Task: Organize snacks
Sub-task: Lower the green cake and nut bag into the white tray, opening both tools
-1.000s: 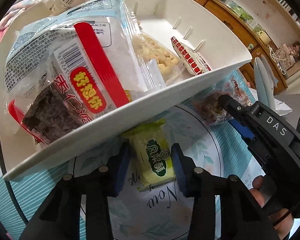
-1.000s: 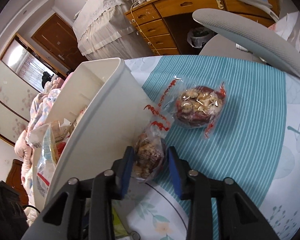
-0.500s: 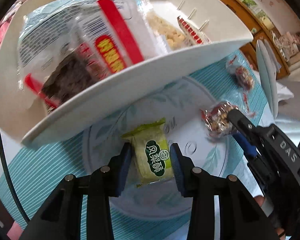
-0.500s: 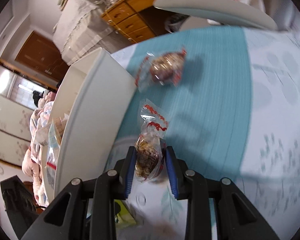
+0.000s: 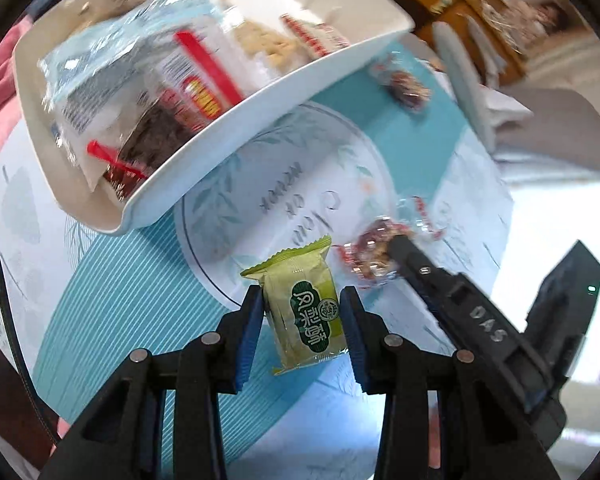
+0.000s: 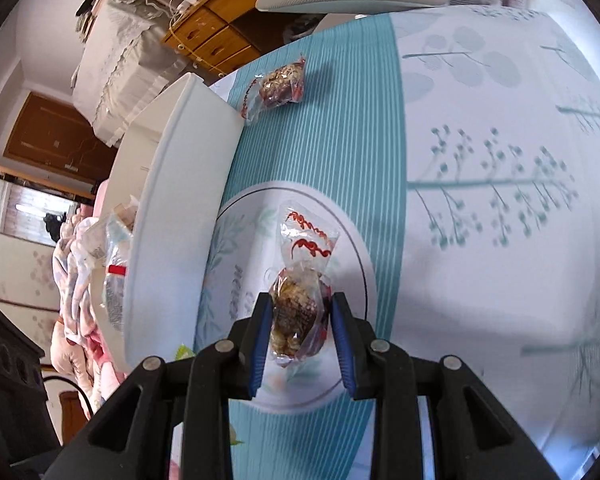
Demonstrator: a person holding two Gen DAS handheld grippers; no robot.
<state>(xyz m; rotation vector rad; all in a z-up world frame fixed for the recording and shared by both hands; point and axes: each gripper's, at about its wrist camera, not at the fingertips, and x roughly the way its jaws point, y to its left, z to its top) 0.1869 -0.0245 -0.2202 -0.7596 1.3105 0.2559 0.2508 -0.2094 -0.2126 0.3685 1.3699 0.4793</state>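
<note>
My left tongs [image 5: 302, 322] are squeezing the green snack pack [image 5: 305, 312]. My right tongs [image 6: 300, 332] are squeezing the nut candy [image 6: 296, 312]. Both are hanging above the tabletop [image 6: 480, 120], near the white bin [image 5: 236, 120]. I should be lifting them over its rim, holding gently.

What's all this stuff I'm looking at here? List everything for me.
green snack packet: one, yellow-green, gripped in the left claw.
clear nut snack bag: one, clear with red print, brown contents, gripped in the right claw.
second nut snack bag: one, same kind, lying on the striped cloth near the bin's far corner.
white bin: one, white, on the table, holding several snack packs.
tablecloth: one, teal and white, covering the table.
left claw: one, black with blue pads.
right claw: one, black with blue pads.
</note>
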